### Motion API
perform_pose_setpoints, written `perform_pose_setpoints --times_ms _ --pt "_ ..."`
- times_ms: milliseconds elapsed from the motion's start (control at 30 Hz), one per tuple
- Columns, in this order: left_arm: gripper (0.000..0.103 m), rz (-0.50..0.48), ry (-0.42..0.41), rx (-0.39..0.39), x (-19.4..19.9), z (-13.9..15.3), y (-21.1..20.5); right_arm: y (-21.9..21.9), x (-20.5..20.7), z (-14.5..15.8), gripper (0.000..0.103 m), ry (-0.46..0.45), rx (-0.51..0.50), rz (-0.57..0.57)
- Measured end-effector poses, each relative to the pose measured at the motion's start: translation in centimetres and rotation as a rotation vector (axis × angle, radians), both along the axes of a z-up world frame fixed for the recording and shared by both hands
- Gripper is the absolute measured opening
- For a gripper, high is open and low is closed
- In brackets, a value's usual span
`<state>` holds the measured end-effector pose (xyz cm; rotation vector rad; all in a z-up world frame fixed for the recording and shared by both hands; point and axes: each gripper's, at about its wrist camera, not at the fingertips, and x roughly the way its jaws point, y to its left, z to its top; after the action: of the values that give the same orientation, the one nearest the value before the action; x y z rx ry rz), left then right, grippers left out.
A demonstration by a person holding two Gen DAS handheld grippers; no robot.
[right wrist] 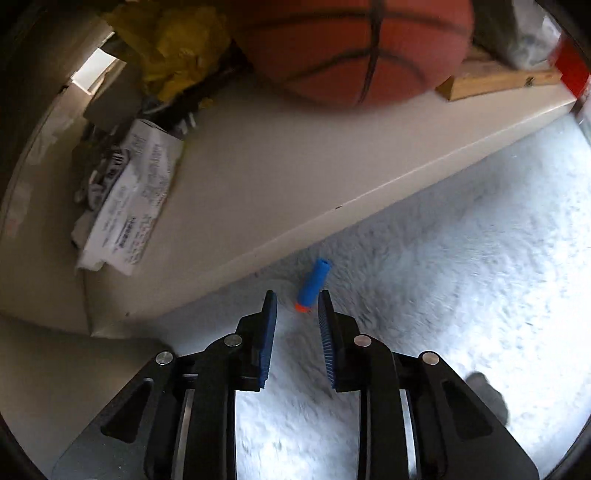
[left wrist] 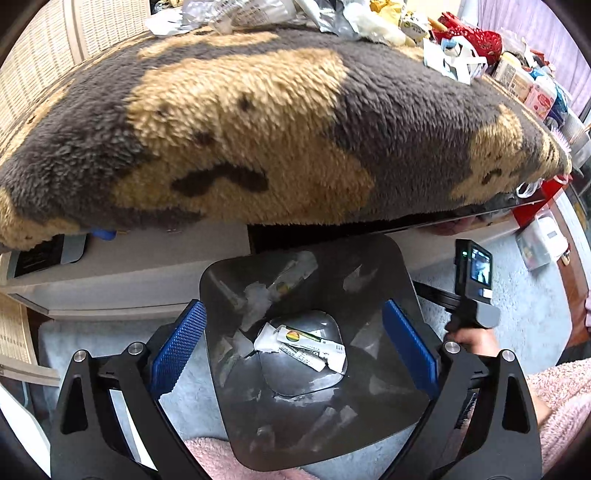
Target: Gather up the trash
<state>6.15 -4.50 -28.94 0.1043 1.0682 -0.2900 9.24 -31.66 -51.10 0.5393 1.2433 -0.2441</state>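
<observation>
In the left wrist view my left gripper (left wrist: pixel 295 334) is shut on a dark square trash bin (left wrist: pixel 369 428), its blue pads (left wrist: pixel 179 341) pressed on the bin's two sides. Crumpled wrappers (left wrist: pixel 303 345) lie at the bin's bottom. In the right wrist view my right gripper (right wrist: pixel 297 314) is open and empty, low over a pale fluffy rug (right wrist: pixel 443 277). A blue foam dart with an orange tip (right wrist: pixel 312 286) lies on the rug just ahead of and between the fingertips. The right gripper's handle with its small screen (left wrist: pixel 474 280) shows right of the bin.
A table draped in a brown and tan fleece blanket (left wrist: pixel 258 129) carries a heap of wrappers and packets (left wrist: pixel 332 18). A low white shelf (right wrist: pixel 277 184) holds a basketball (right wrist: pixel 354 48), papers (right wrist: pixel 133 199), yellow cloth (right wrist: pixel 177 40) and a wooden block (right wrist: pixel 495 81).
</observation>
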Motion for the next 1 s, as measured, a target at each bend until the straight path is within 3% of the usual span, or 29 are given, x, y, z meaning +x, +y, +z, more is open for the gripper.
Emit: perform_pose_setpoints --times_ms 300,467,600,800,1000 --pt "0.091 0.008 0.023 0.008 0.8 -1.0 0.1 0.3 0.9 -4.7 0.020 0.062 0.013 -0.023" --pt "0.091 0.029 0.026 0.002 1.2 -1.1 0.6 1.9 0.6 -4.9 0.014 0.054 -0.026 -0.004" --pt "0.091 0.026 0.017 -0.003 0.9 -0.4 0.5 2.4 -0.4 -4.9 0.014 0.059 0.000 -0.005" --pt "0.091 0.034 -0.014 -0.017 -0.4 1.4 1.0 4.2 -3.3 -2.2 0.014 0.053 0.016 0.018" --pt "0.091 0.042 -0.048 -0.034 -2.6 3.4 1.8 6.9 -6.4 4.2 0.014 0.000 -0.029 0.091"
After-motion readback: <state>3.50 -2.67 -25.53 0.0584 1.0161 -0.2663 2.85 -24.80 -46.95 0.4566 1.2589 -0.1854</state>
